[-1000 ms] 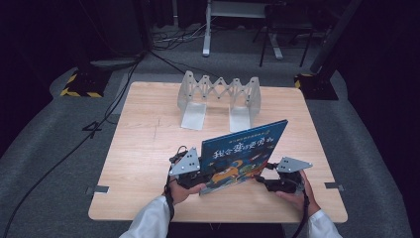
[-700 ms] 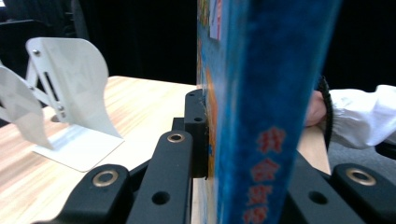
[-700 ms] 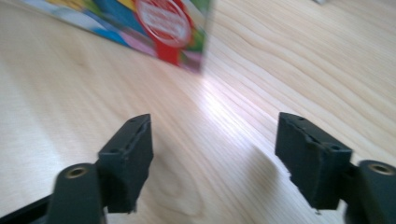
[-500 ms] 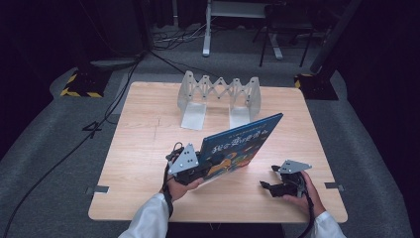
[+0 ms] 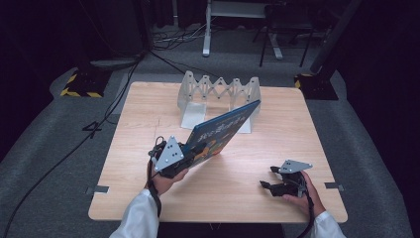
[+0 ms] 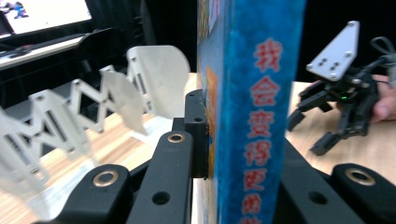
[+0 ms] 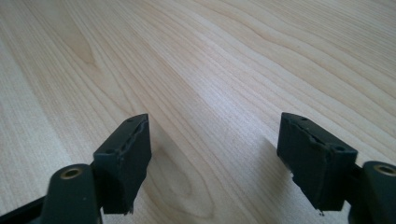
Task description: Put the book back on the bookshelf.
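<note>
Light wood table, grain visible, brightly lit from above; the rest of the room is dark. Grey carpet floor all round. Black cable runs across the carpet at left towards the back. Two black base blocks with yellow-black hazard stripes: one back left, one back right with a dark post leaning up from it. White desk frame behind the table, cables piled on the floor beside it. Small grey tape tabs on the carpet at the table's left and right edges. Lit screen in the left gripper view, top left.
</note>
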### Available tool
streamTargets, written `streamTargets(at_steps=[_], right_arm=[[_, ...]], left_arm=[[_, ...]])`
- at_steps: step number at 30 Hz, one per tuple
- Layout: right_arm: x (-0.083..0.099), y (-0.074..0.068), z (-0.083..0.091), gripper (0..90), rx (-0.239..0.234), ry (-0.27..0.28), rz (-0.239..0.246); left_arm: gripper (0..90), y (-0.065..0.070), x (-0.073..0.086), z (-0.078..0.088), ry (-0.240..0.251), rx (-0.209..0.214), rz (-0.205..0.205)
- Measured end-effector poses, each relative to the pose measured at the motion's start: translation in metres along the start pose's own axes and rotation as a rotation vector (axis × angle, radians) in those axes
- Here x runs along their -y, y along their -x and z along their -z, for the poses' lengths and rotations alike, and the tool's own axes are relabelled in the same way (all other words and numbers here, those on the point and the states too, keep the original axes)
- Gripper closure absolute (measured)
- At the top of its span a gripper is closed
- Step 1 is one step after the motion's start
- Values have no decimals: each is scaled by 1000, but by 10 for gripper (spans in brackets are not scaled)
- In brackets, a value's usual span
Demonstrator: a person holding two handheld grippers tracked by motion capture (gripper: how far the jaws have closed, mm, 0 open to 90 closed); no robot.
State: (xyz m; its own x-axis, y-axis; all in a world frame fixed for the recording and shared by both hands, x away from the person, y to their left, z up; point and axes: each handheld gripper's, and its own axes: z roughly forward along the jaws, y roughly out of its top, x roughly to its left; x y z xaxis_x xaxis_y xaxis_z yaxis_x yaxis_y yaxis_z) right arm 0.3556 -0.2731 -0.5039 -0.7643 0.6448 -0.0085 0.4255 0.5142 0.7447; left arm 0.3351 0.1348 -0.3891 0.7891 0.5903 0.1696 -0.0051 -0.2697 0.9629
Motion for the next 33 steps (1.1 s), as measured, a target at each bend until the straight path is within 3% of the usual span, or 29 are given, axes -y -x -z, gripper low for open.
streamTargets(at_steps=[5,19,23,33], right_arm=[[0,-1,0,284,-3,1,3],[0,-1,0,284,-3,3,2],[0,-1,0,283,-3,3,2],[0,-1,0,284,-2,4,6]], left_arm=[[827,-9,1,7,-17,-48,0],[827,-46,3,32,10,-209,41],[827,-55,5,30,-1,-239,51],[826,-74,17,7,7,-287,150]])
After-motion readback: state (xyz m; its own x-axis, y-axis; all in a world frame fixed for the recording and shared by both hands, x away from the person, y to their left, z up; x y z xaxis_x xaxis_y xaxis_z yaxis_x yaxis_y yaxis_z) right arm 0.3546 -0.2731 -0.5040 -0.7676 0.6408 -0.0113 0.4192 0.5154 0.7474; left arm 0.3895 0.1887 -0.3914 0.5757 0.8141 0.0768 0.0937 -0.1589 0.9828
